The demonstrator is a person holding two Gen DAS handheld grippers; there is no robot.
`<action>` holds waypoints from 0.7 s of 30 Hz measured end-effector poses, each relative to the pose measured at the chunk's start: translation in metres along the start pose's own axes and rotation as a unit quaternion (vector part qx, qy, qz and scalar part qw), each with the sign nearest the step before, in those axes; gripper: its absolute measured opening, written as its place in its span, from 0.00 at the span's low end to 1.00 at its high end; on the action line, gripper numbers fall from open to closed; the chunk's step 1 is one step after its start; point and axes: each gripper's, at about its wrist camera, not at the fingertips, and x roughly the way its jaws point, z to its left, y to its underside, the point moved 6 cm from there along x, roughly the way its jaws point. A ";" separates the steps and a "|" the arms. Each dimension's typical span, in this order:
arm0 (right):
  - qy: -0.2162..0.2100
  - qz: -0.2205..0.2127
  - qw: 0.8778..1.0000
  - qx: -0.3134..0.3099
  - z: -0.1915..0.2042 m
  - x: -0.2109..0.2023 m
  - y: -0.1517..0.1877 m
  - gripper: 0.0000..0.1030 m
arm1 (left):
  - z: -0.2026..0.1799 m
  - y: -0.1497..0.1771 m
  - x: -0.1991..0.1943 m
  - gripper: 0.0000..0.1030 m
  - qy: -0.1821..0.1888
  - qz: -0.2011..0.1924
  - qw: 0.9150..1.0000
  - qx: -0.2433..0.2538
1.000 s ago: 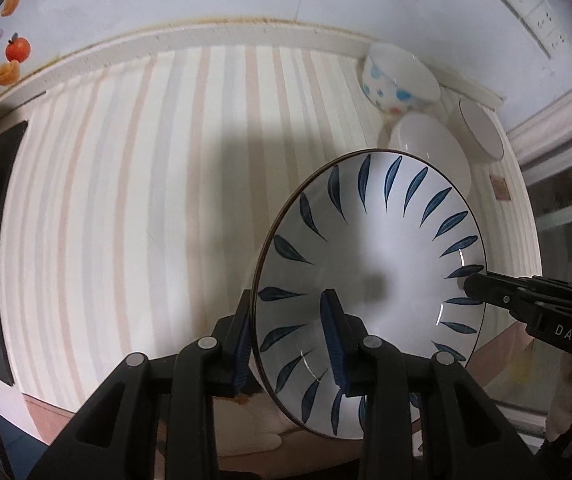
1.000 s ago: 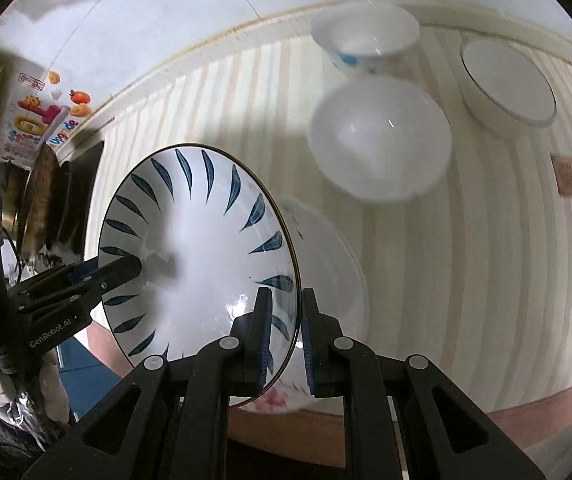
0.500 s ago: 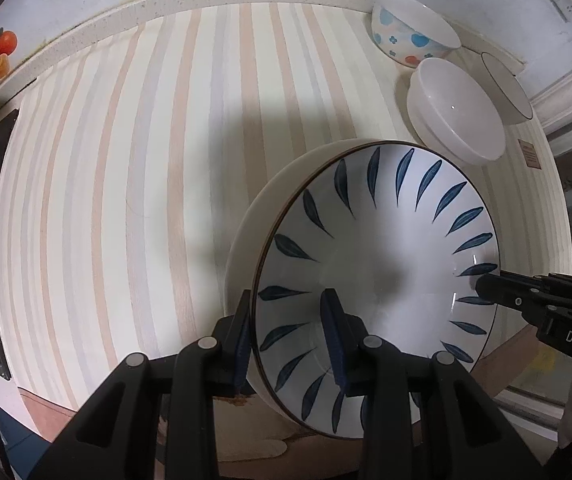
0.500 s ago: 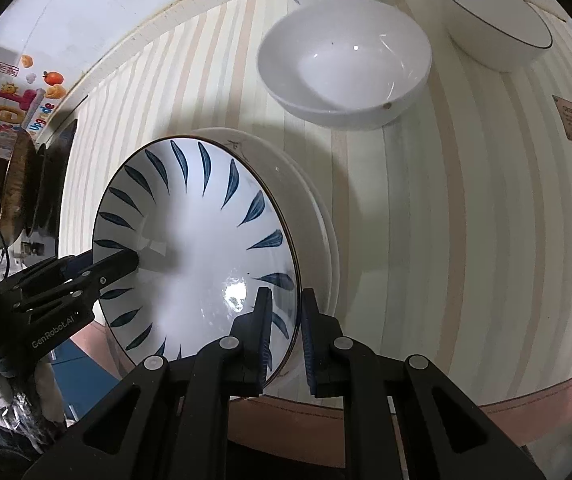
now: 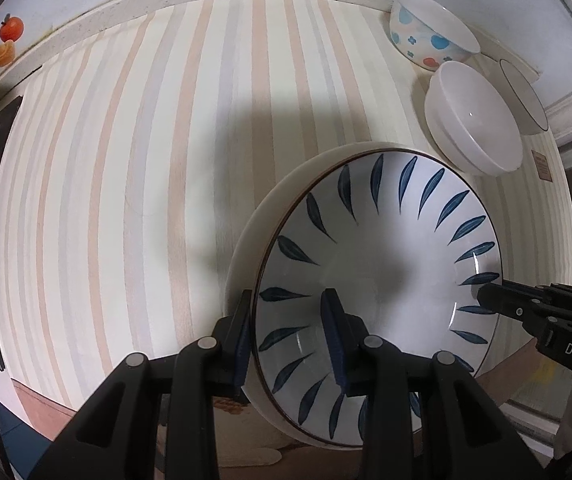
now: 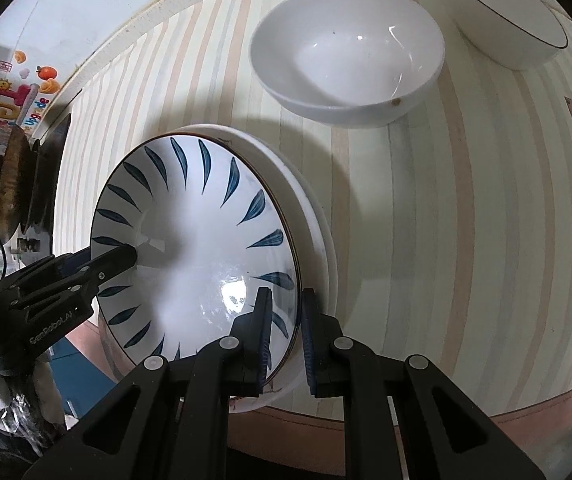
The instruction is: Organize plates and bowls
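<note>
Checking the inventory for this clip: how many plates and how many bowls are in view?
Plates: 2, blue-leaf plate over plain white plate
Bowls: 3, plain white bowl, dotted bowl, dark-rimmed bowl
Total: 5

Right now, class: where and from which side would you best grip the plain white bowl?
Grip the plain white bowl by its rim, coming from above with one finger inside and one outside. It sits upright and open, and its walls curve too wide to span. The near rim faces bare striped tabletop.
</note>
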 end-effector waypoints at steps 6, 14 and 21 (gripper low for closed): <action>-0.001 0.001 1.000 -0.003 0.000 0.000 -0.004 0.15 | 0.006 0.003 -0.001 0.30 0.001 -0.001 1.000 -0.011; -0.005 0.001 1.000 -0.005 0.003 0.000 -0.003 0.18 | 0.012 0.009 -0.002 0.30 0.005 0.000 0.999 -0.041; -0.014 -0.003 1.000 -0.004 0.001 -0.004 -0.006 0.20 | 0.017 0.019 -0.004 0.30 0.003 0.001 0.999 -0.052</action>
